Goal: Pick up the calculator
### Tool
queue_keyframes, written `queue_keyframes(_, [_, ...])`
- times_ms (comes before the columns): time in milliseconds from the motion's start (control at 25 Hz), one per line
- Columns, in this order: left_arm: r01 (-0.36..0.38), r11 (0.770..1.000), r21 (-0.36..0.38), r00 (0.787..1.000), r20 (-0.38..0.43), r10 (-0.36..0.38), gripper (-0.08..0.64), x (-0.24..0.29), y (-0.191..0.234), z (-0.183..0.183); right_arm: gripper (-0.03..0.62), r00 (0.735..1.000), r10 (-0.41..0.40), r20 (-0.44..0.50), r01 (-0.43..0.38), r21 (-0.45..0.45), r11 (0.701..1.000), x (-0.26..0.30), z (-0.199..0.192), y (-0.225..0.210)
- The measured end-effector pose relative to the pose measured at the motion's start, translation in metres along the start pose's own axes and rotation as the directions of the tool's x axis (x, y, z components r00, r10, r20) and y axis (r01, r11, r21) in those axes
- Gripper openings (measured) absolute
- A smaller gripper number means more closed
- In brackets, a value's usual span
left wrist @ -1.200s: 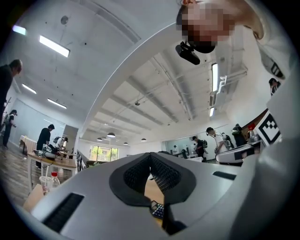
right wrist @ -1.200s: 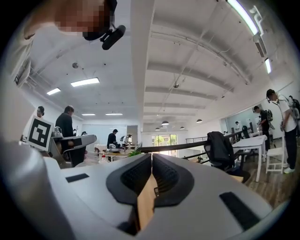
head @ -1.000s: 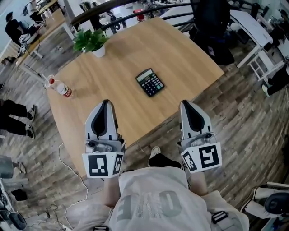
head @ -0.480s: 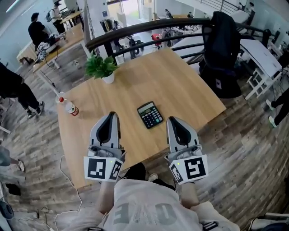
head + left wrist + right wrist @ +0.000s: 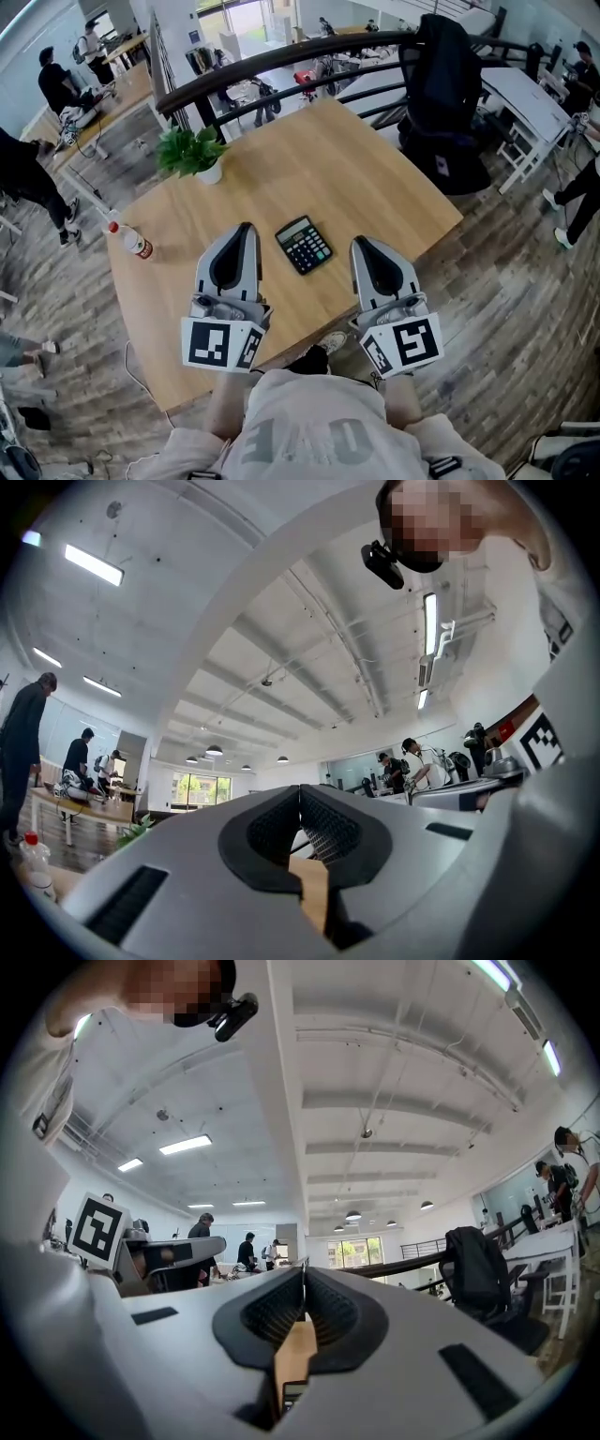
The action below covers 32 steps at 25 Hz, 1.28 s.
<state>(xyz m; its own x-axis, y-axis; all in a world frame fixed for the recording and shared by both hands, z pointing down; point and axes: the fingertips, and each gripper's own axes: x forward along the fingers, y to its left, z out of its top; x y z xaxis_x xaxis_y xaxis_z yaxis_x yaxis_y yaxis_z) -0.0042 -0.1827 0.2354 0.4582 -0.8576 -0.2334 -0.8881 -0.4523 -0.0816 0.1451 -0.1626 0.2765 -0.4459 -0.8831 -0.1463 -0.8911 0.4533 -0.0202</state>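
Note:
A black calculator (image 5: 304, 245) lies flat on the wooden table (image 5: 328, 159), near its front edge. In the head view my left gripper (image 5: 247, 228) hovers just left of it and my right gripper (image 5: 360, 243) just right of it, both pointing forward, neither touching it. In the left gripper view the left gripper (image 5: 300, 788) has its jaws meeting at the tips with nothing between them. In the right gripper view the right gripper (image 5: 304, 1266) is likewise shut and empty, and a sliver of the calculator (image 5: 292, 1392) shows low through the gap behind the pads.
A small potted plant (image 5: 194, 153) stands at the table's far left and a bottle (image 5: 131, 242) lies at its left edge. A dark railing (image 5: 281, 56) runs behind the table. A chair draped in black (image 5: 441, 84) stands at the right. People stand at the far left.
Both grippers have moved forward over the table and now flank the calculator, which lay well ahead of them before. The jaws look the same.

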Motion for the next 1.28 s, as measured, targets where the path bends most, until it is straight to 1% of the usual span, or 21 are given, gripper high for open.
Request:
queue_keyframes(80, [0.008,1.000,-0.005,1.000,-0.009,-0.008,0.009,0.008,0.008,0.001,0.021,1.000,0.016,0.006,-0.016,0.032,0.999,0.009,0.002,-0.001])
queue_keyframes(240, [-0.016,1.000,-0.002,1.000,-0.016,0.016,0.009,0.020,0.029,0.003,0.021,0.999,0.043,0.027,-0.045,0.068,0.997,0.029,0.007,-0.004])
queue_keyframes(440, [-0.050,0.998,0.024,0.999,-0.016,0.050,0.009,0.031,0.051,0.010,0.021,0.995,0.084,0.049,-0.087,0.075,0.993,0.061,0.015,0.000])
queue_keyframes(600, [-0.044,0.998,0.052,0.999,-0.017,0.045,0.014,0.037,0.061,0.012,0.021,0.992,0.111,0.058,-0.116,0.074,0.991,0.081,0.015,0.006])
queue_keyframes(640, [-0.039,0.998,0.051,0.999,-0.018,0.040,0.045,0.038,0.062,0.011,0.021,0.992,0.116,0.056,-0.121,0.080,0.989,0.085,0.013,0.007])
queue_keyframes(720, [-0.025,0.999,0.030,0.999,-0.029,0.026,0.139,0.041,0.064,0.008,0.021,0.990,0.130,0.053,-0.135,0.092,0.987,0.090,0.011,0.008])
queue_keyframes(800, [0.002,1.000,0.001,0.998,-0.065,-0.002,0.174,0.048,0.067,0.000,0.021,0.988,0.146,0.054,-0.151,0.094,0.984,0.093,0.009,0.010])
queue_keyframes(880, [0.041,0.999,-0.013,0.991,-0.124,-0.043,0.189,0.059,0.070,-0.013,0.021,0.987,0.153,0.053,-0.157,0.087,0.984,0.094,0.008,0.011])
queue_keyframes(960, [0.101,0.994,-0.031,0.975,-0.194,-0.106,0.201,0.075,0.070,-0.029,0.021,0.987,0.154,0.043,-0.157,0.085,0.984,0.097,0.005,0.008])
queue_keyframes(1000, [0.140,0.989,-0.051,0.962,-0.231,-0.148,0.203,0.083,0.068,-0.038,0.021,0.987,0.156,0.036,-0.159,0.087,0.983,0.099,0.003,0.007])
queue_keyframes(1120, [0.242,0.963,-0.117,0.905,-0.331,-0.268,0.215,0.103,0.064,-0.065,0.021,0.986,0.164,0.013,-0.164,0.092,0.982,0.105,-0.005,0.003])
queue_keyframes(1240, [0.289,0.945,-0.153,0.845,-0.423,-0.326,0.267,0.119,0.068,-0.096,0.021,0.987,0.163,-0.009,-0.161,0.095,0.982,0.109,-0.012,-0.001])
queue_keyframes(1280, [0.300,0.939,-0.170,0.824,-0.449,-0.345,0.275,0.125,0.069,-0.107,0.021,0.987,0.162,-0.016,-0.159,0.098,0.982,0.110,-0.015,-0.003])
